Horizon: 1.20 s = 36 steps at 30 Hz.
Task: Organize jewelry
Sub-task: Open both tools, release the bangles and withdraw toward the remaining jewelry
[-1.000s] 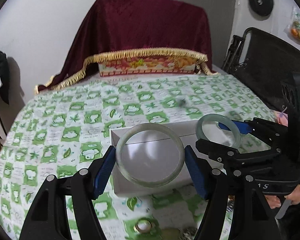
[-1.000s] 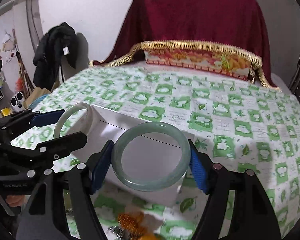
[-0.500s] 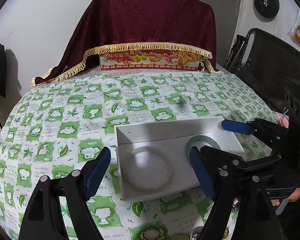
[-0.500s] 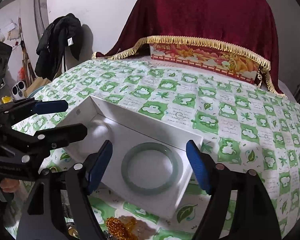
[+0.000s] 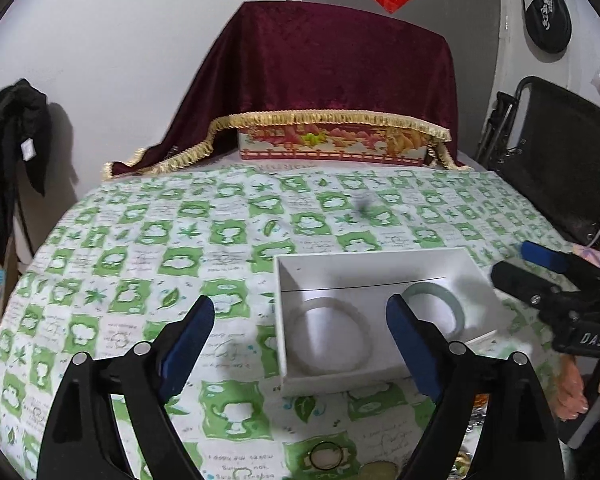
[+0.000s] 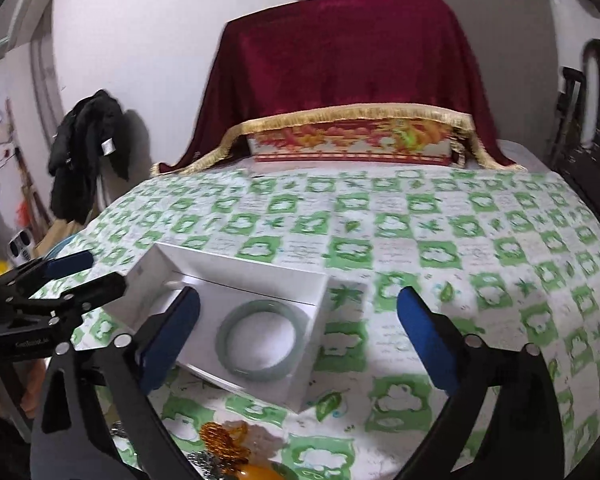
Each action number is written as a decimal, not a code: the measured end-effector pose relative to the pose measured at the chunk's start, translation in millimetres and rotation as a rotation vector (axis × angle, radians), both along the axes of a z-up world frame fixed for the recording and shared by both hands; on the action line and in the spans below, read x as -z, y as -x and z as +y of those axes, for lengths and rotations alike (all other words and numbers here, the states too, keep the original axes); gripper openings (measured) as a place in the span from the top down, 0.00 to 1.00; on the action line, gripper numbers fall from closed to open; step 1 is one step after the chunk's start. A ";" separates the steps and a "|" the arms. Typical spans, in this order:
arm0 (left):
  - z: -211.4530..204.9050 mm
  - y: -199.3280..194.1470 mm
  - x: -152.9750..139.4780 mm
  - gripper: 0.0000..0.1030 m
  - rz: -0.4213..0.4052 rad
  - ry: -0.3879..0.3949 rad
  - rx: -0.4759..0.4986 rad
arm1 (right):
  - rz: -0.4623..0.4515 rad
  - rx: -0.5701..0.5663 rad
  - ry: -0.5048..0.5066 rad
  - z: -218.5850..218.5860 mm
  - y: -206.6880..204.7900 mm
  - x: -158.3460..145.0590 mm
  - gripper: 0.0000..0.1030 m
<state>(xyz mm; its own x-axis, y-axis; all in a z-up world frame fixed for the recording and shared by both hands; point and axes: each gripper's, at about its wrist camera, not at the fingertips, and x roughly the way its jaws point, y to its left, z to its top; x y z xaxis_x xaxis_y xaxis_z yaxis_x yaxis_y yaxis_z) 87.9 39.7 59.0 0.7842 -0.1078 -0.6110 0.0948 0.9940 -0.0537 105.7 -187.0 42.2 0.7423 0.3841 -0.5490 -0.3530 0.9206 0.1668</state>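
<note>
White box on the checked tablecloth holds two bangles flat on its floor: pale one left, green one right. Left gripper and right gripper both spread wide, empty. A second ago each clamped a bangle. Amber beads, seemingly, near the box.

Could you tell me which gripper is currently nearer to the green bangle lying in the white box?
Right. The right gripper hangs open just above and around the green bangle in the white box. The left gripper, also open, sits over the pale bangle at the box's other end.
</note>
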 end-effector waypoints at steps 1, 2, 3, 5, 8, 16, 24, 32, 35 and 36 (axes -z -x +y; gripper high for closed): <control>-0.9 4.3 0.9 0.12 -0.010 -0.008 -0.013 | -0.002 0.020 0.006 -1.4 2.3 2.6 0.04; -0.9 6.7 1.2 0.10 -0.016 -0.010 -0.019 | -0.002 0.029 0.012 -2.4 4.2 4.7 0.04; -1.5 12.1 1.3 0.10 -0.027 -0.016 -0.033 | 0.001 0.041 0.018 -3.9 6.5 7.6 0.04; -1.1 20.3 1.8 0.07 -0.038 -0.025 -0.049 | 0.005 0.059 0.014 -8.8 11.9 12.8 0.04; 1.4 35.2 4.8 0.06 -0.033 -0.019 -0.076 | -0.025 0.054 -0.063 -21.5 26.7 15.7 0.04; 1.5 84.1 10.4 0.06 -0.019 -0.004 -0.099 | -0.013 0.093 -0.157 -41.9 66.3 15.1 0.04; -19.3 128.3 12.6 0.06 -0.037 -0.043 -0.065 | -0.121 0.070 -0.092 -33.7 123.8 8.3 0.23; 7.2 152.9 16.2 0.06 -0.029 0.046 -0.173 | -0.053 -0.199 -0.075 -4.4 151.1 14.2 0.44; 30.6 150.2 24.0 0.06 0.012 0.152 -0.220 | 0.001 -0.262 -0.025 14.5 152.2 20.9 0.44; 33.9 150.4 25.0 0.06 0.015 0.169 -0.225 | 0.019 -0.268 -0.016 18.0 150.4 23.1 0.44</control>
<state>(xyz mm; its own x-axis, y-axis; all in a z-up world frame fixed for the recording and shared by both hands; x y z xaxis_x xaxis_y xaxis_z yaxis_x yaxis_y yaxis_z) -62.5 73.6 33.9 0.7909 -0.0328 -0.6110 -0.1297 0.9669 -0.2199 -44.7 -168.9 19.0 0.6026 0.5740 -0.5544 -0.5800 0.7922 0.1898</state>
